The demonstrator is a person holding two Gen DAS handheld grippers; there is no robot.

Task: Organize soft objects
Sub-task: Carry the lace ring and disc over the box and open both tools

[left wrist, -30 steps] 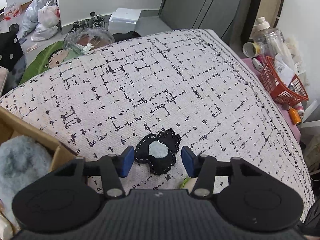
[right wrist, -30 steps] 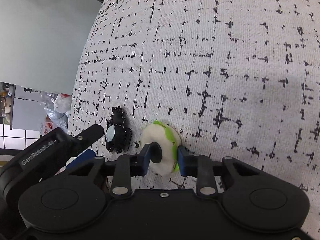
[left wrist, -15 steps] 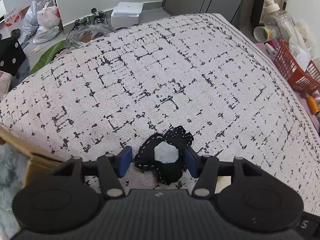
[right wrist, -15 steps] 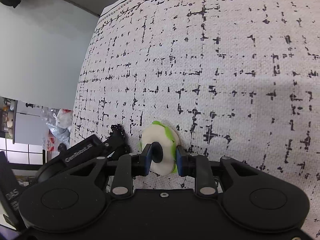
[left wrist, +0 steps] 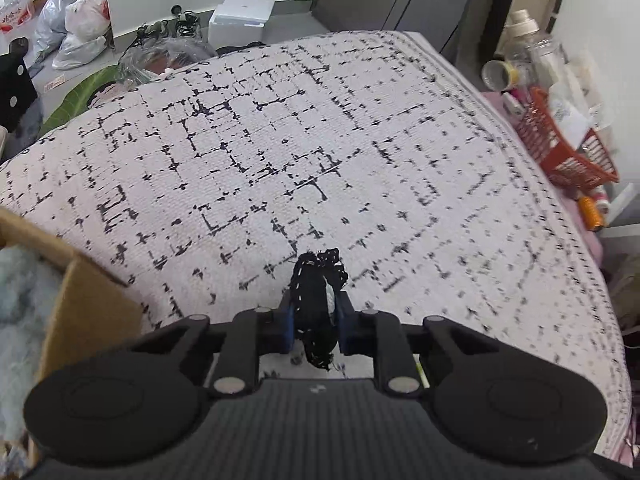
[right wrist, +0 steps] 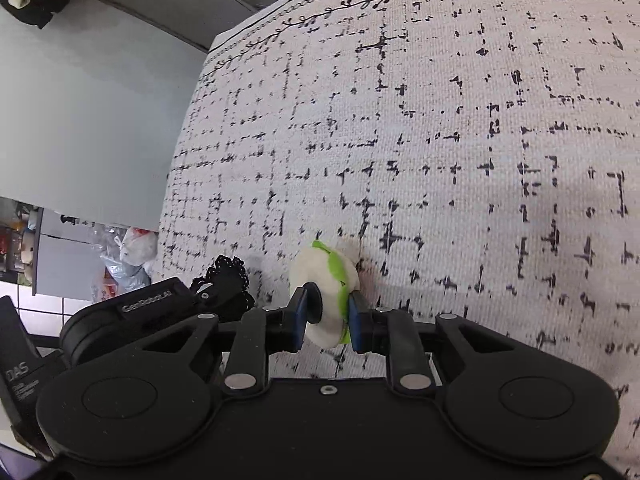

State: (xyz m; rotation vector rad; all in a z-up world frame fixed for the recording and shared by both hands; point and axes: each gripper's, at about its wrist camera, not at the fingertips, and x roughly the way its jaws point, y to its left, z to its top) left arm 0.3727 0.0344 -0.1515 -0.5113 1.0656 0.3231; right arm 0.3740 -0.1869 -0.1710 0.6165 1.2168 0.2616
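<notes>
A small black fabric piece [left wrist: 316, 300] with white stitching and a pale patch is squeezed upright between the blue pads of my left gripper [left wrist: 315, 322], which is shut on it just above the patterned white cloth [left wrist: 280, 152]. In the right wrist view, a white and green soft toy [right wrist: 326, 280] with a dark disc on its side is clamped in my right gripper [right wrist: 325, 320]. The left gripper [right wrist: 132, 312] shows there too, at the left, with the black fabric piece [right wrist: 226, 280] in it.
A cardboard box [left wrist: 76, 300] holding pale blue fluffy material [left wrist: 20, 292] sits at the left of the cloth. An orange basket [left wrist: 560, 148] and bottles [left wrist: 532, 48] stand at the right edge. Bags and a white box [left wrist: 240, 20] lie on the floor beyond.
My left gripper closed from open onto the black fabric piece, folding it upright between the pads. My right gripper kept its grip on the white and green toy and shifted across the cloth.
</notes>
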